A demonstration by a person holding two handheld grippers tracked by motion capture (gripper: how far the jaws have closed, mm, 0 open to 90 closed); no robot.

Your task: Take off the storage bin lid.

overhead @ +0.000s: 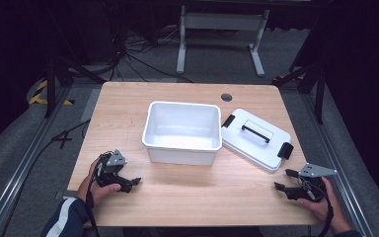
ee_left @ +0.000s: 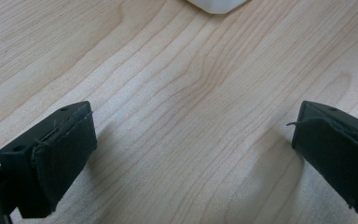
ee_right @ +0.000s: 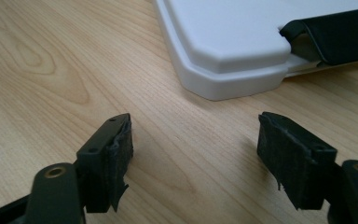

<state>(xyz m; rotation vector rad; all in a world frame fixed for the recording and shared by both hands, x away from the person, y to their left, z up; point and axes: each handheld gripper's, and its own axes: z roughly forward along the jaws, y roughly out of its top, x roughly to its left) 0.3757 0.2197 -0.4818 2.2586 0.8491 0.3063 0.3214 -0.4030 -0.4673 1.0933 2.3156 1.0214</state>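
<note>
Two wide, empty claws, left and right, rest on my table; I risk nudging the lid, lying right of the bin, sideways.

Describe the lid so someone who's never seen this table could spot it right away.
On the wooden table, find the open white bin in the middle. The lid lies flat just beside it, on the side of the person's right hand. Unlike the bin, it is a flat white slab with a black handle on top and black clips at two ends.
</note>
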